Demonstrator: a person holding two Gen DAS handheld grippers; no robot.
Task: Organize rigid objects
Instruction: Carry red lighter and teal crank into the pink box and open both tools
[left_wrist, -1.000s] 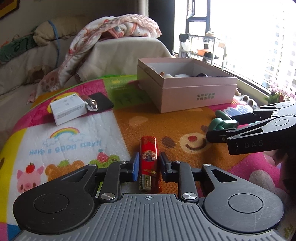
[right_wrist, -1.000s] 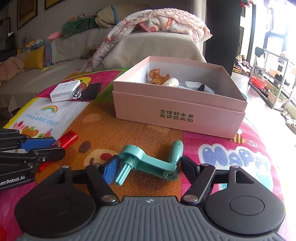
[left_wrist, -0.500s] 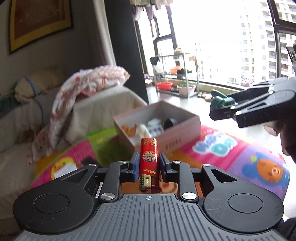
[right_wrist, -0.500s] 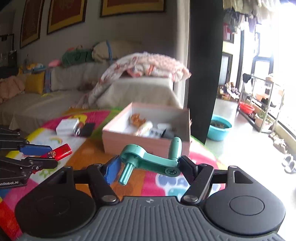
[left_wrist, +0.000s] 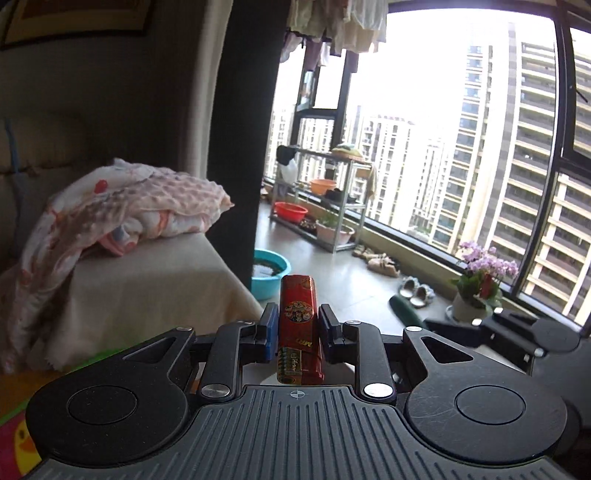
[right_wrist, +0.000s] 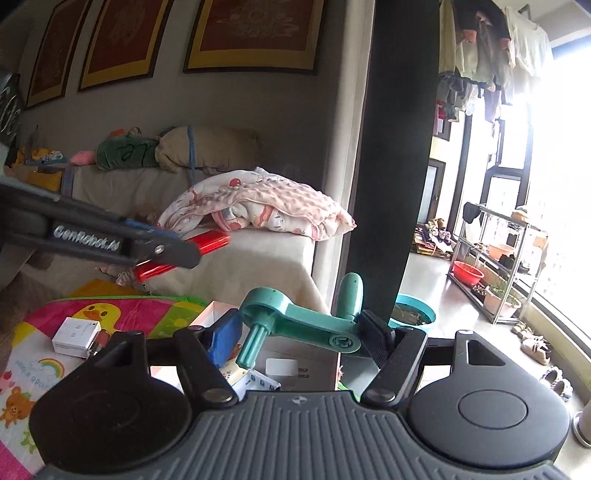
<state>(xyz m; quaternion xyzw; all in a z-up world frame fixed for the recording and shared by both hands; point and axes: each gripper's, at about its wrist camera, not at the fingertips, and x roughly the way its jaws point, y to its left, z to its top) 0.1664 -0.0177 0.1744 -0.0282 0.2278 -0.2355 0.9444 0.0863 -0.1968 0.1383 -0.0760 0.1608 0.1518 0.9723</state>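
Note:
My left gripper (left_wrist: 295, 328) is shut on a red lighter (left_wrist: 298, 325) and holds it high in the air. It also shows in the right wrist view (right_wrist: 173, 251) with the lighter (right_wrist: 210, 242). My right gripper (right_wrist: 299, 332) is shut on a teal plastic crank handle (right_wrist: 303, 325), held above the pink box (right_wrist: 221, 308). The box holds several small white items (right_wrist: 282, 367). The right gripper shows as a dark shape at the right of the left wrist view (left_wrist: 517, 332).
A white box (right_wrist: 75, 336) and a small metal cylinder (right_wrist: 98, 345) lie on the colourful play mat (right_wrist: 33, 365) at left. A sofa with a pink blanket (right_wrist: 258, 206) stands behind. A blue basin (left_wrist: 269, 273) sits on the floor.
Both grippers have risen from the mat with their objects. The right gripper now hangs over the pink box; the left view has tilted up toward the window.

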